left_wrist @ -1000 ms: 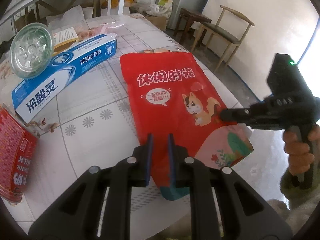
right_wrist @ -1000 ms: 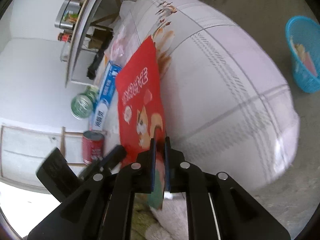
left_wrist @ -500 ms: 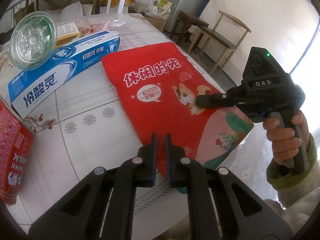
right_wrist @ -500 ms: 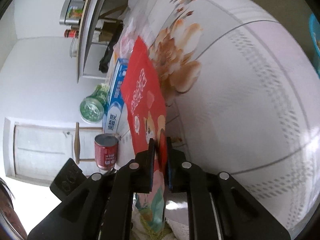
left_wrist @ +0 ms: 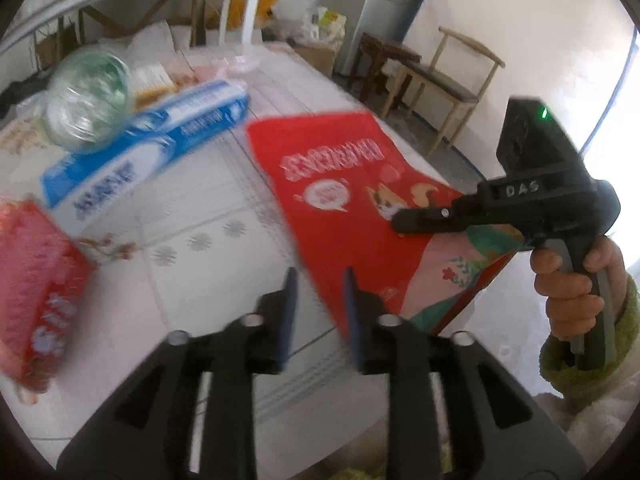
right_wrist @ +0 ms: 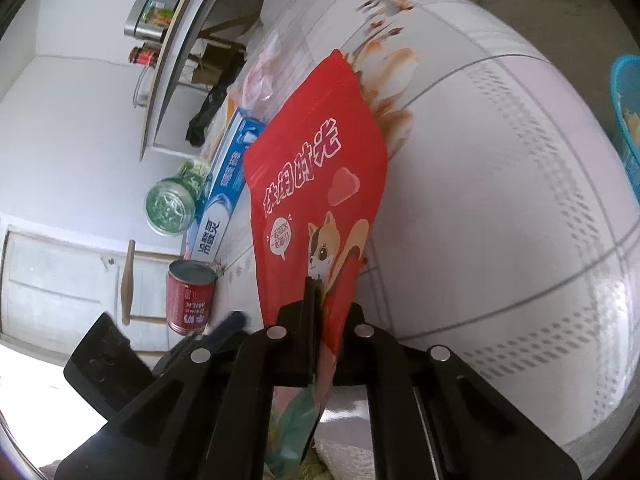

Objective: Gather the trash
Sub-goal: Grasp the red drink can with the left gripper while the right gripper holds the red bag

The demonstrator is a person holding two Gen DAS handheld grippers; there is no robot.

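red snack pouch (right_wrist: 316, 208) printed "休闲时光" with a squirrel cartoon is clamped near its lower end in the right gripper (right_wrist: 318, 292), long axis running straight ahead of the fingers, top edge raised over the table (right_wrist: 500, 200). left gripper (left_wrist: 318, 280) jaws opening, empty, the pouch's edge just right of them. beyond its left finger: blue toothpaste box (left_wrist: 148, 152) reading "冷酸灵", red can (right_wrist: 191, 296) marked "drink milk"; right gripper body reads "das".

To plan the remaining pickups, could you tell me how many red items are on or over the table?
2: the red snack pouch, clamped in the right gripper above the table, and the red milk can standing beside the blue toothpaste box. Others may be hidden.
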